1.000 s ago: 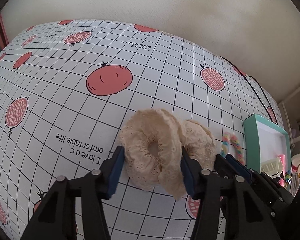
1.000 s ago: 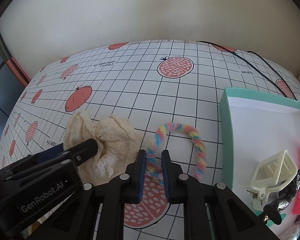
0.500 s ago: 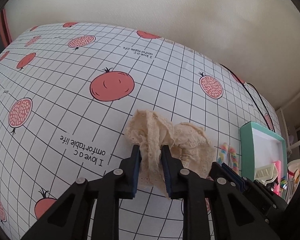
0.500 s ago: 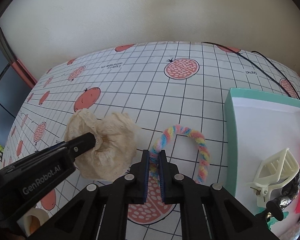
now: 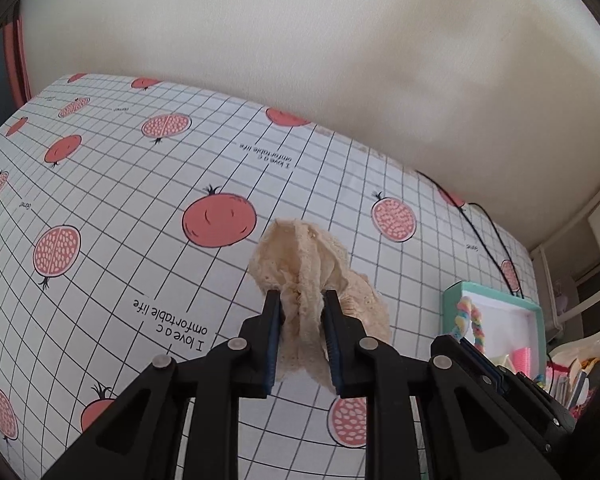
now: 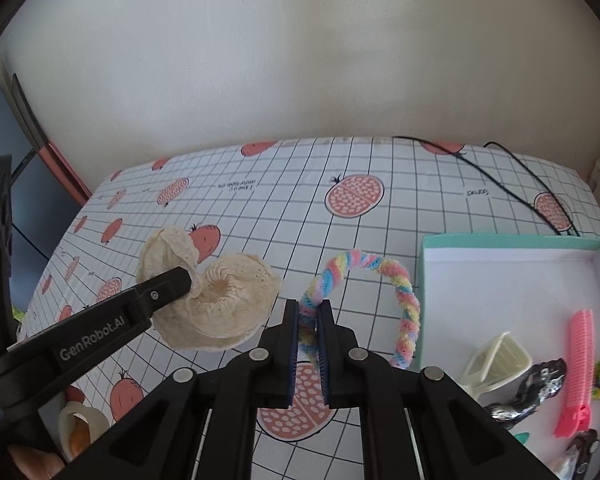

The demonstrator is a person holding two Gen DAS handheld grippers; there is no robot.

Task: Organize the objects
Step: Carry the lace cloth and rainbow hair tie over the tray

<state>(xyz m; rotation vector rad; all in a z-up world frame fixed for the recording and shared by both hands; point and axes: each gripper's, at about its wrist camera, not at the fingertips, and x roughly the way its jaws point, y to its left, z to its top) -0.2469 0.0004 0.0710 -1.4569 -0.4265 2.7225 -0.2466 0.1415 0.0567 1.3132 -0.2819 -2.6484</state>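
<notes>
With both pieces clamped and hanging clear of the tablecloth, you look to be partway through the sort rather than near its end. Your left gripper is pinched tight on the cream lace scrunchie, whose folds bulge out above and below the pads, and it hangs to the left of the box. Your right gripper is closed narrow on one end of the rainbow hair tie, whose loop arches toward the box's left wall without touching it. Already lying inside the box, toward its near end, are a cream claw clip, a pink comb clip, a dark shiny clip and some small bits too blurred to name. What seems left is to carry the two held pieces over the wall into the bare white floor at the box's far end and release them. Beyond the box, the checked cloth printed with red fruit runs back to a plain pale wall, and a black cable crosses the cloth behind the box's far wall.
</notes>
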